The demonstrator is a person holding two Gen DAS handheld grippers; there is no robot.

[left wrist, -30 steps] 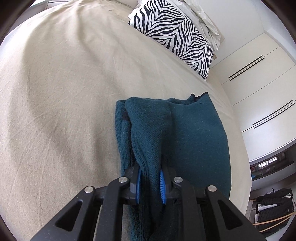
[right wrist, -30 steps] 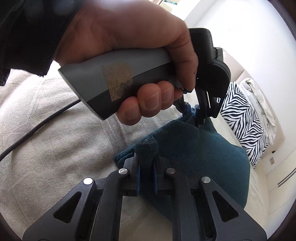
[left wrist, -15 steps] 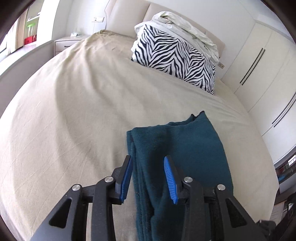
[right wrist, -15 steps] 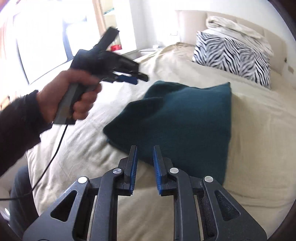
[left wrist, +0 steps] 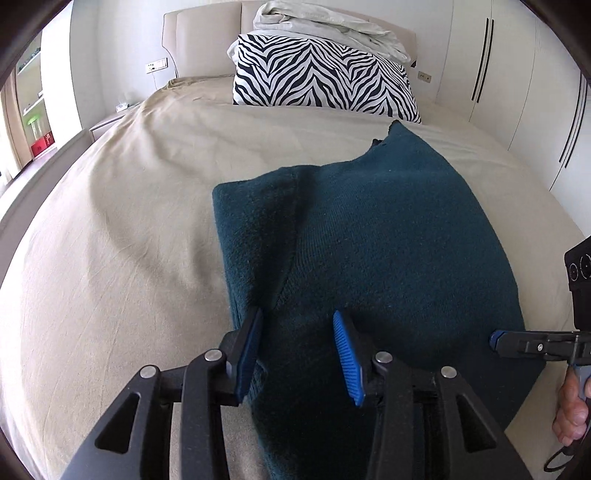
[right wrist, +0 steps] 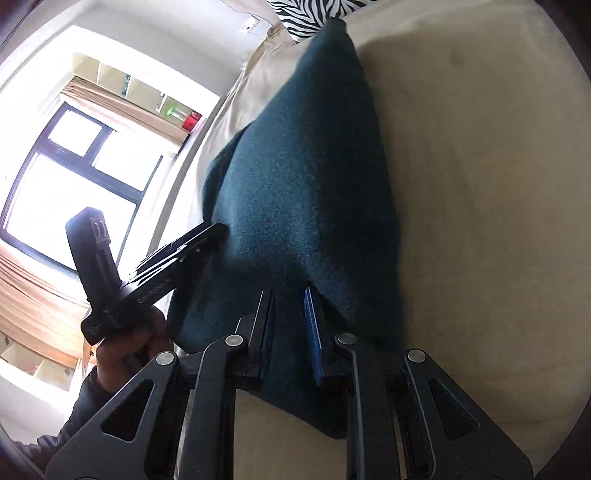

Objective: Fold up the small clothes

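A dark teal knitted garment lies folded on the beige bed; it also shows in the right wrist view. My left gripper is open, its blue pads either side of the garment's near left edge, holding nothing. My right gripper is open with a narrower gap, over the garment's near right corner; cloth lies between the fingers. The right gripper also shows in the left wrist view at the garment's right edge, and the left gripper in the right wrist view.
A zebra-print pillow and a crumpled white duvet lie at the headboard. White wardrobe doors stand right of the bed. A window and shelves are to the left.
Both grippers have let go of the teal garment and opened. The garment has dropped flat on the bed, and both grippers are back down at its near edge.
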